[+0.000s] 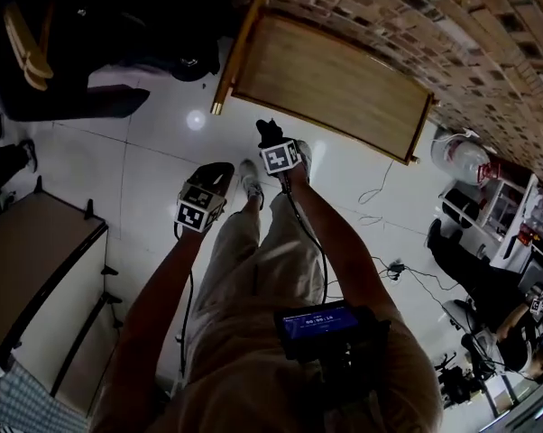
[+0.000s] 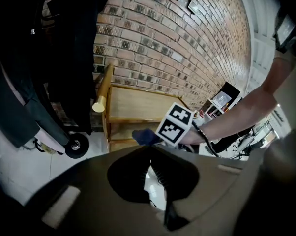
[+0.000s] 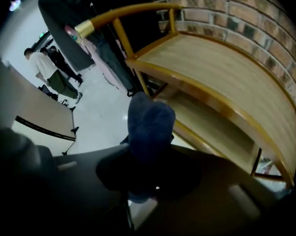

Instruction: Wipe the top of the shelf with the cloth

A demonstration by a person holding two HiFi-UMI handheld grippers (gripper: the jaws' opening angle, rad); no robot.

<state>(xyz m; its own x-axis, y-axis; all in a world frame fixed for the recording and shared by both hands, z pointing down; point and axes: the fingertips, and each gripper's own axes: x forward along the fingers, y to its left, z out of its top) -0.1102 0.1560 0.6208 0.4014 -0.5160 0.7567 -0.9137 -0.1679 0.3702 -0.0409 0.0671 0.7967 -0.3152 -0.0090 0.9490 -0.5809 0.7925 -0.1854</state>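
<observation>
The wooden shelf (image 1: 335,84) stands against a brick wall, its flat top bare; the same top shows in the right gripper view (image 3: 226,77) and the left gripper view (image 2: 138,102). My right gripper (image 1: 271,138) is shut on a dark blue cloth (image 3: 150,124), bunched between its jaws and held in the air short of the shelf's near edge. The cloth also shows as a blue lump (image 2: 144,136) in the left gripper view. My left gripper (image 1: 217,174) hangs lower and to the left over the floor, its jaws (image 2: 149,150) shut with nothing in them.
A rail with a brass-coloured end (image 1: 219,106) sticks out at the shelf's left side. Dark coats hang on a wheeled rack (image 2: 64,58) left of the shelf. A dark table (image 1: 28,260) stands at my left. Cables (image 1: 389,264) lie on the white floor at right.
</observation>
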